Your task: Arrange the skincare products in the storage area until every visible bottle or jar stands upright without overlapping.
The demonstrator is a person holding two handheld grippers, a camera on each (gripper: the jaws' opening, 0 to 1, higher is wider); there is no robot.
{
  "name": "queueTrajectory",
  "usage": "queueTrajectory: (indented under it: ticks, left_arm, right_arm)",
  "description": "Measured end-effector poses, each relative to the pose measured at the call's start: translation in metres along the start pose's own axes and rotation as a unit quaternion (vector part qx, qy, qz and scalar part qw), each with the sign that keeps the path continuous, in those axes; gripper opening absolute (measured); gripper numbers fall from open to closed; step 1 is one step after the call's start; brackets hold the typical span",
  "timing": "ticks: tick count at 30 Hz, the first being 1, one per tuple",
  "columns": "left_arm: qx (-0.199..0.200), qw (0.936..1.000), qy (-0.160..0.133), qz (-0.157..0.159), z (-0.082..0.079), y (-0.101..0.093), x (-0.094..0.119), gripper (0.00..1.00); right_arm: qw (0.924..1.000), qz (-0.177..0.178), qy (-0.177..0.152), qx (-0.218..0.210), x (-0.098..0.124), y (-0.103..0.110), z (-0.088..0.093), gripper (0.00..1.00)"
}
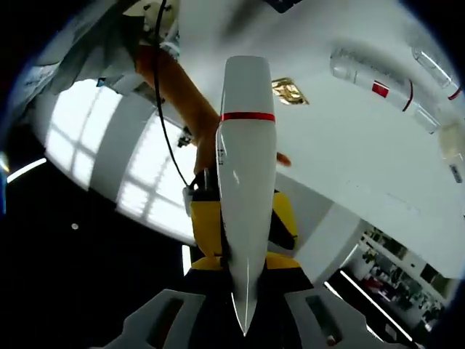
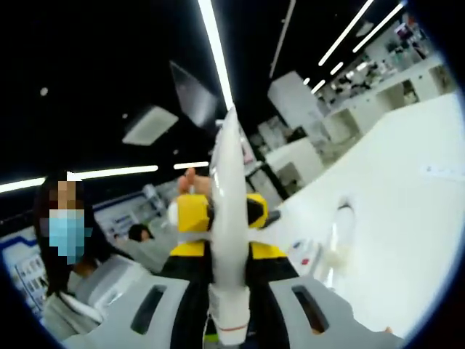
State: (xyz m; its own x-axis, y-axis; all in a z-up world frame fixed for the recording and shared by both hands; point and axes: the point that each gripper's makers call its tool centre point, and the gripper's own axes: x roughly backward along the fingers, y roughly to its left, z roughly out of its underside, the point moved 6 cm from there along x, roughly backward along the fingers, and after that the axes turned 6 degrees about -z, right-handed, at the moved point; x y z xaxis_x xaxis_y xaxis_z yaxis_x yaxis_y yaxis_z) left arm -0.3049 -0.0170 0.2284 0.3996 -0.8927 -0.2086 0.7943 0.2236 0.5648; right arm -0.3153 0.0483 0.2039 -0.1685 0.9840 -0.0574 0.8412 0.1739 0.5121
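A smooth white squeeze tube (image 1: 247, 182) with a thin red band hangs in the air, held at opposite ends by both tongs: the left tongs (image 1: 245, 320) pinch its flat crimped tail, the right tongs (image 2: 231, 323) clamp its banded end. This looks like a hand-over; next, one pair should release. Far right, clear glossy bottles (image 1: 385, 87) lie flat on the white table (image 1: 349, 160).

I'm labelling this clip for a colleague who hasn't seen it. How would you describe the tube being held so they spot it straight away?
In the left gripper view, look in front of the big white table, where two clear bottles lie flat. Rising from the bottom centre is a white tube, held at both ends between the left tongs and the yellow tongs beyond. Its thin red band and flat crimped tail set it apart.
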Motion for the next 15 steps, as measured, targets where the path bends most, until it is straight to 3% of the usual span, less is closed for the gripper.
queueTrajectory:
  ticks: [3, 6, 8, 12, 15]
  left_arm:
    - [0.006, 1.0, -0.005, -0.006, 0.0, 0.002, 0.001, 0.17]
    - [0.061, 0.9981, 0.005, 0.001, 0.001, 0.002, 0.003, 0.22]
    - [0.074, 0.9972, 0.01, 0.002, 0.003, 0.004, 0.003, 0.28]
    - [0.104, 0.9941, 0.03, 0.009, 0.025, -0.009, 0.0, 0.32]
    - [0.134, 0.9897, 0.049, 0.006, 0.028, -0.007, 0.003, 0.3]
  right_arm:
    - [0.9999, 0.004, -0.007, 0.009, 0.0, -0.001, -0.001, 0.15]
    - [0.9997, 0.013, -0.012, 0.015, 0.0, -0.004, -0.001, 0.15]
    - [0.9992, 0.027, -0.02, 0.022, 0.004, -0.008, -0.002, 0.15]
    - [0.997, 0.047, -0.055, 0.027, 0.014, -0.013, -0.01, 0.15]
    - [0.9941, 0.064, -0.075, 0.045, 0.023, -0.013, -0.017, 0.15]
